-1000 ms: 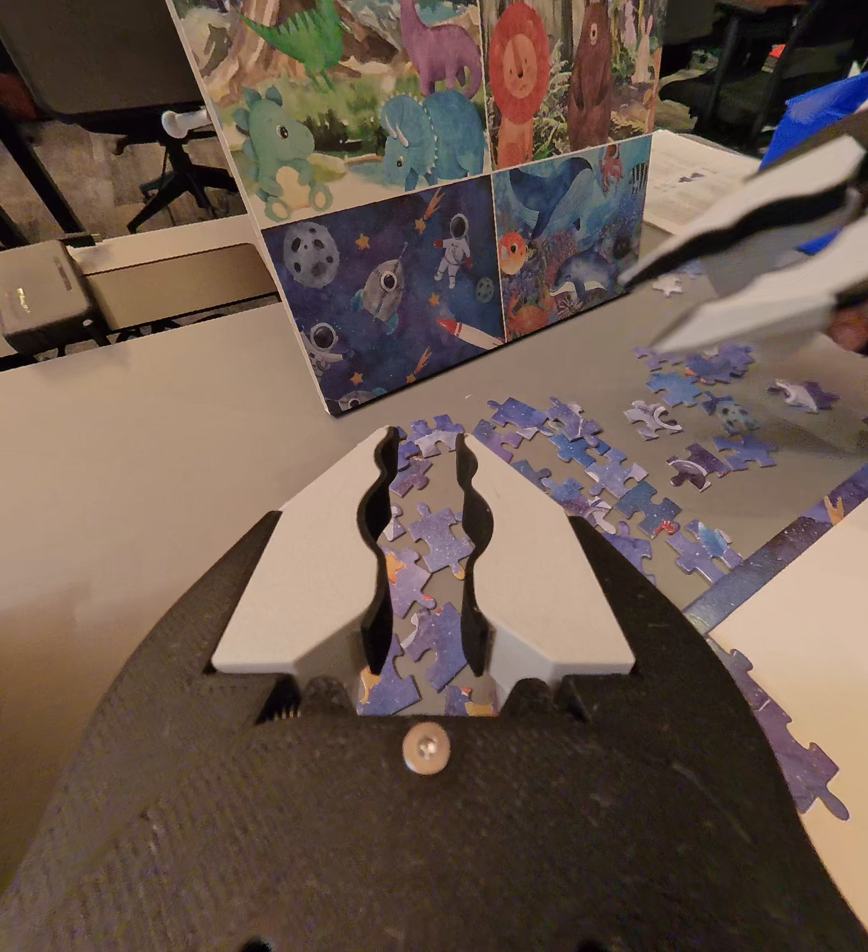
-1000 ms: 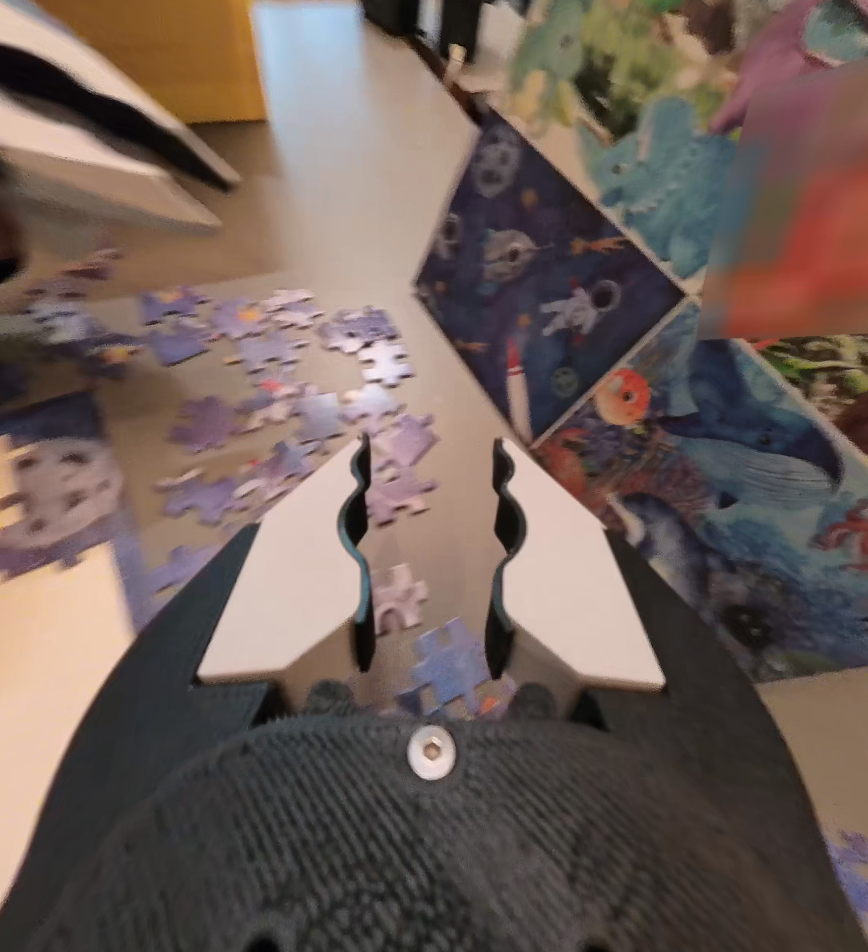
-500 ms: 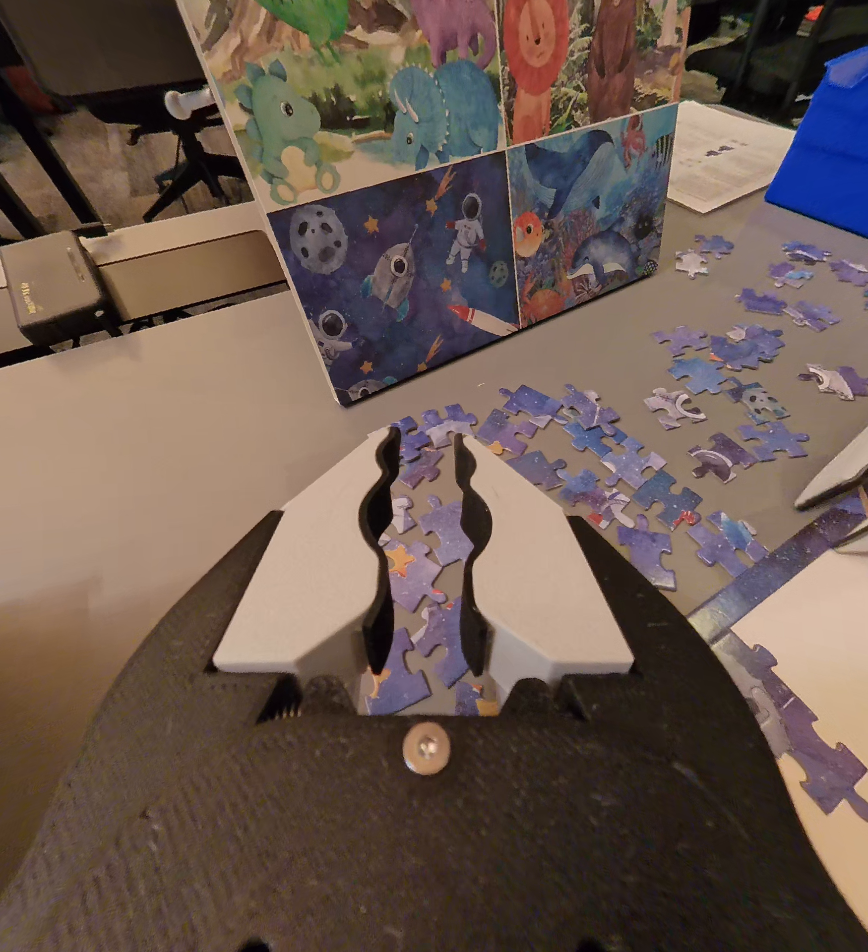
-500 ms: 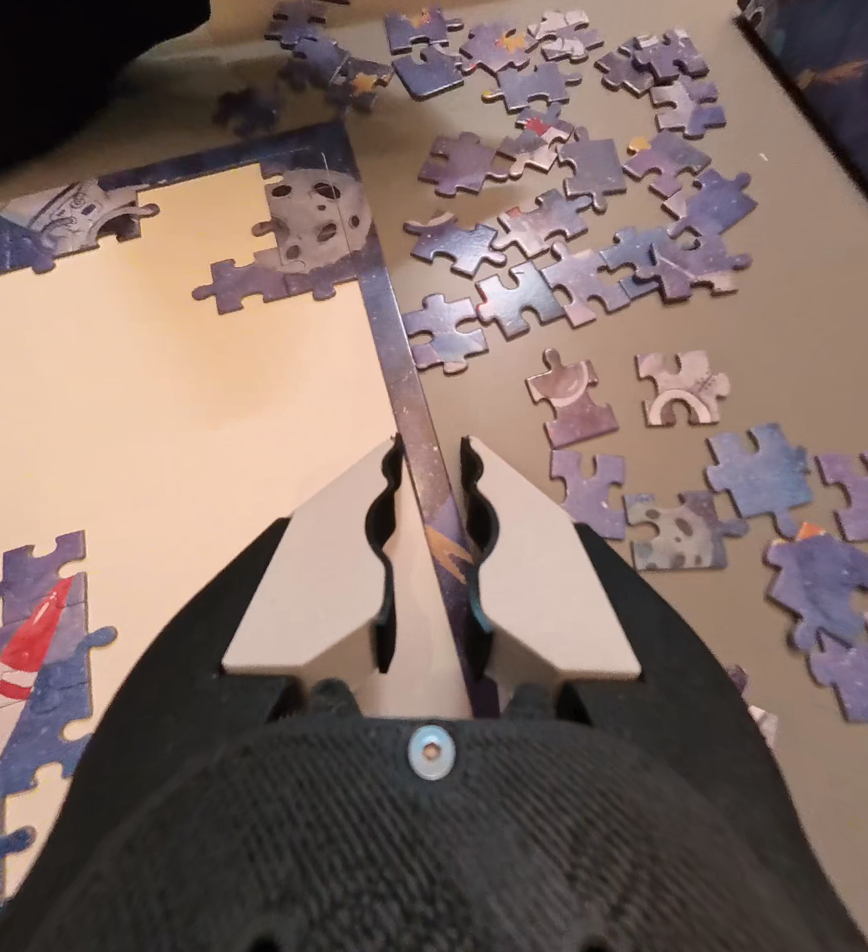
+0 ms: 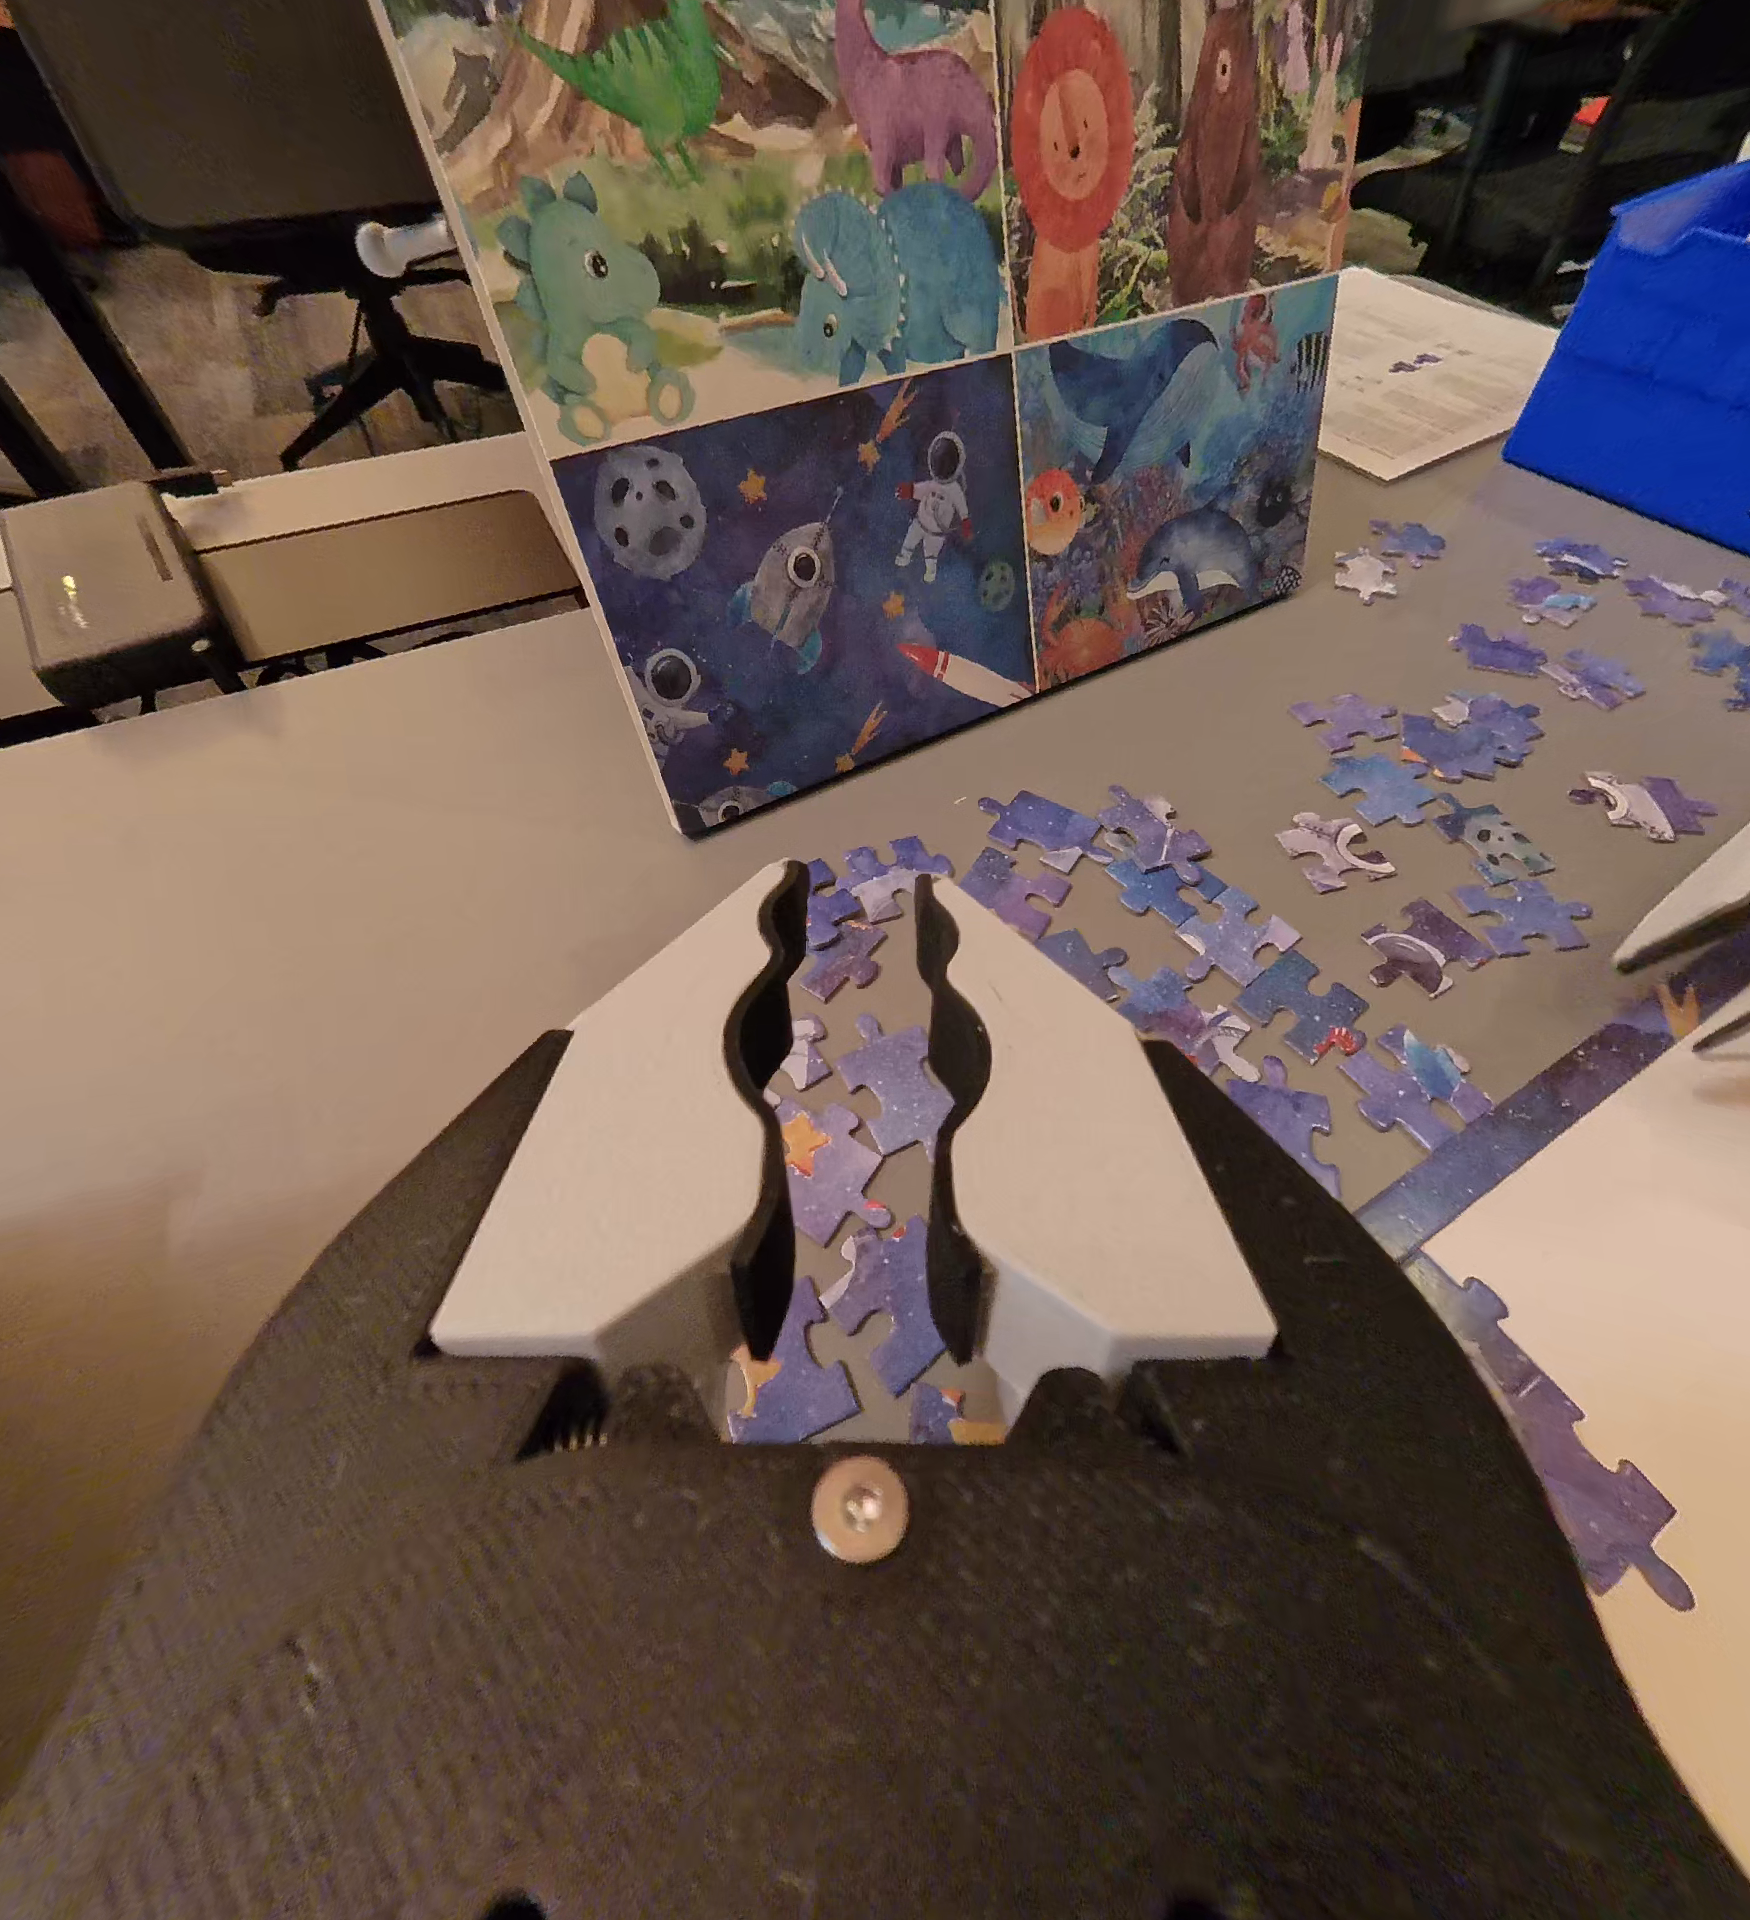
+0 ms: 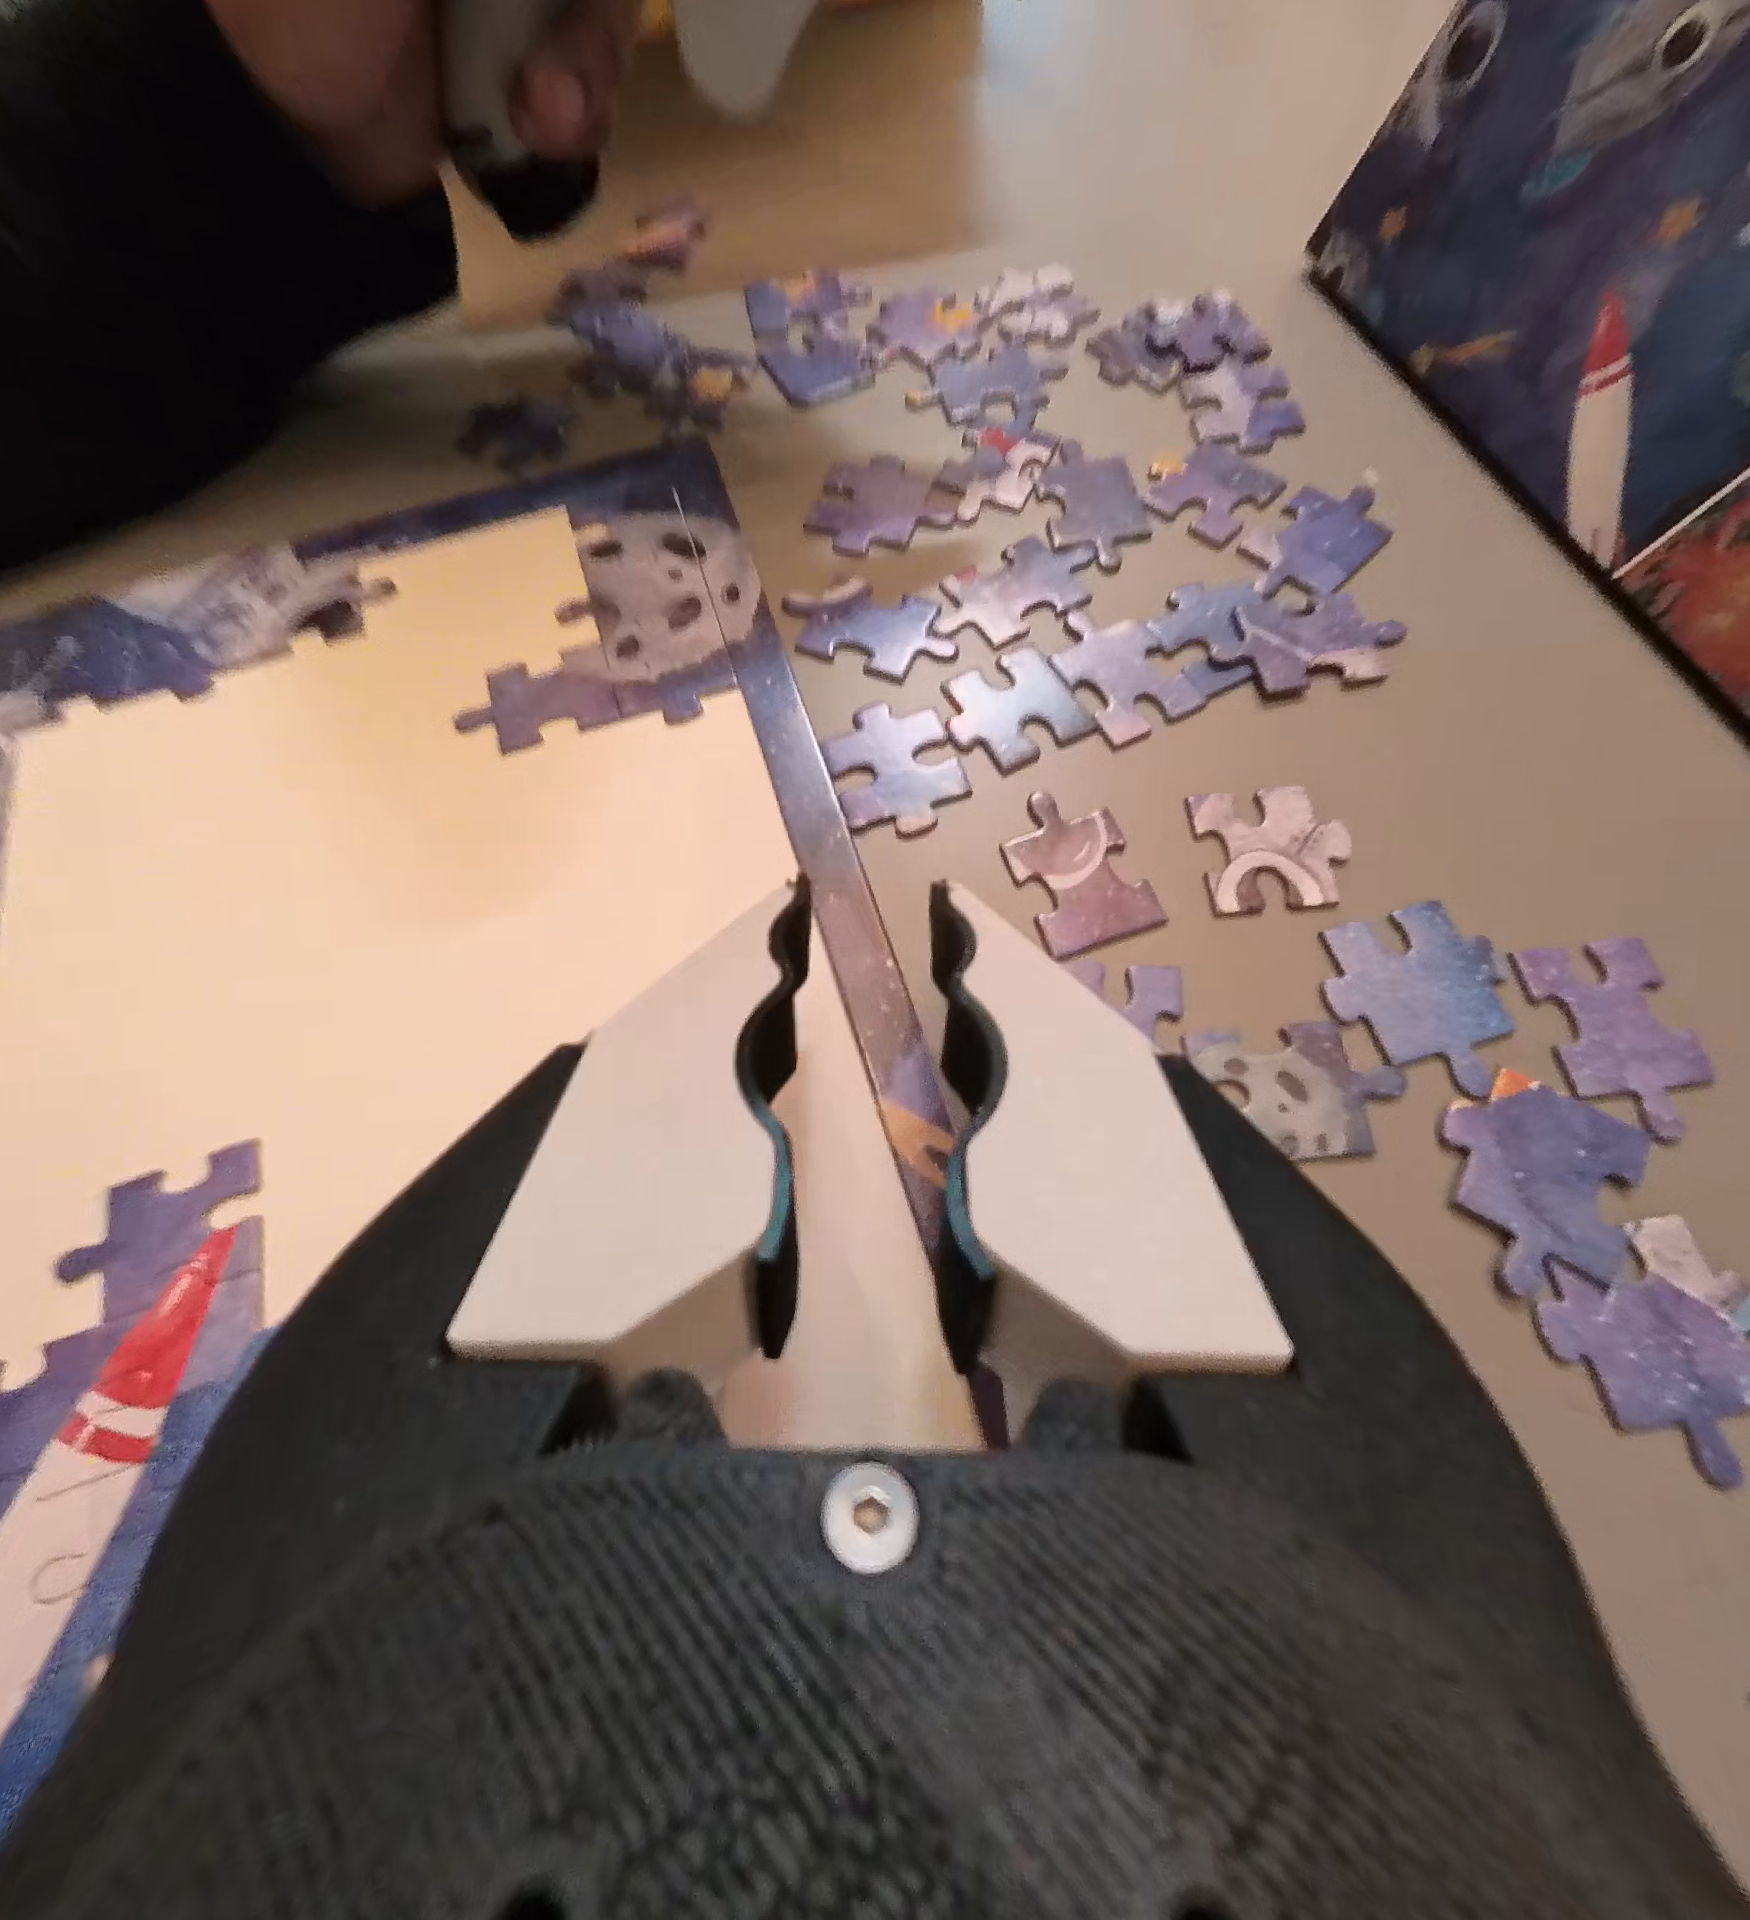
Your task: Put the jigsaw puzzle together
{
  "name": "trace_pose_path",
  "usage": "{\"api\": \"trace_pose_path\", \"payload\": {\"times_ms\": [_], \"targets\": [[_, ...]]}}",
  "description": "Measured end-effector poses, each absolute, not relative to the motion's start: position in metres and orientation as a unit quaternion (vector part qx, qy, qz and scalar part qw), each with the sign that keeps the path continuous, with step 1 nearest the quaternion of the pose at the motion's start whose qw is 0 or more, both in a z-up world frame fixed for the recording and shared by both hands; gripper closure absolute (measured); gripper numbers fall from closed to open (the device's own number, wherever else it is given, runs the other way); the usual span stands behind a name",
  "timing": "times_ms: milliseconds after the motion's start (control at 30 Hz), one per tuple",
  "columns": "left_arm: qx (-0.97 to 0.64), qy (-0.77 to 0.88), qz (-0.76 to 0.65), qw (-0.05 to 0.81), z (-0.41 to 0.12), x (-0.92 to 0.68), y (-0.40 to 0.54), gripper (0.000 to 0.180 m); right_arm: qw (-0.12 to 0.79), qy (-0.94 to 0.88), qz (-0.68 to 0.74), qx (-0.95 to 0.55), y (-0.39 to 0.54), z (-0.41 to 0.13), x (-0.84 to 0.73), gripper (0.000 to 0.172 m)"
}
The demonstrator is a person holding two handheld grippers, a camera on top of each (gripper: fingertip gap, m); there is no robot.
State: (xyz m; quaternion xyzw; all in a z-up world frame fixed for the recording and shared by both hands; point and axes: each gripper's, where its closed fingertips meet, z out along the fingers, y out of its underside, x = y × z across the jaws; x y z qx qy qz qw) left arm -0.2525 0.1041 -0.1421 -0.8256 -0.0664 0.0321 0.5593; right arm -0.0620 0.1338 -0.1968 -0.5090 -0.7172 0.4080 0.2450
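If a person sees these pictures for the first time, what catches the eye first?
First, the tall picture box with dinosaurs, a lion and a space scene, standing at the back of the grey table. Next, the loose purple puzzle pieces scattered beside the half-built puzzle board. The right claw hovers over the board's dark border.

Office or lab workroom: grey table [image 5: 227,935], wheeled office chairs [image 5: 227,156] on carpet, blue storage bin [image 5: 1681,343], printed sheet [image 5: 1422,374] and dark device [image 5: 102,592] are seen.

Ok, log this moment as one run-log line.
left tongs: open, above loose puzzle pieces | right tongs: open, above puzzle frame edge | box: upright
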Motion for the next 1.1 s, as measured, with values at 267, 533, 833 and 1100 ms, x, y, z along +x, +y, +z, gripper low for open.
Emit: {"api": "trace_pose_path", "payload": {"times_ms": [267, 533, 833, 1100], "targets": [[-0.822, -0.068, 0.02, 0.565, -0.14, -0.25, 0.105, 0.162, 0.288, -0.675, 0.426, -0.529, 0.156, -0.184, -0.066, 0.153], [-0.82, -0.067, 0.017, 0.568, -0.138, -0.249, 0.105, 0.162, 0.303, -0.663, 0.422, -0.539, 0.162, -0.185, -0.069, 0.156], [-0.821, -0.066, 0.016, 0.567, -0.139, -0.248, 0.105, 0.161, 0.328, -0.6, 0.472, -0.556, 0.183, -0.164, -0.068, 0.161], [-0.822, -0.064, 0.016, 0.566, -0.139, -0.248, 0.106, 0.162, 0.336, -0.583, 0.479, -0.564, 0.191, -0.161, -0.066, 0.162]]}}
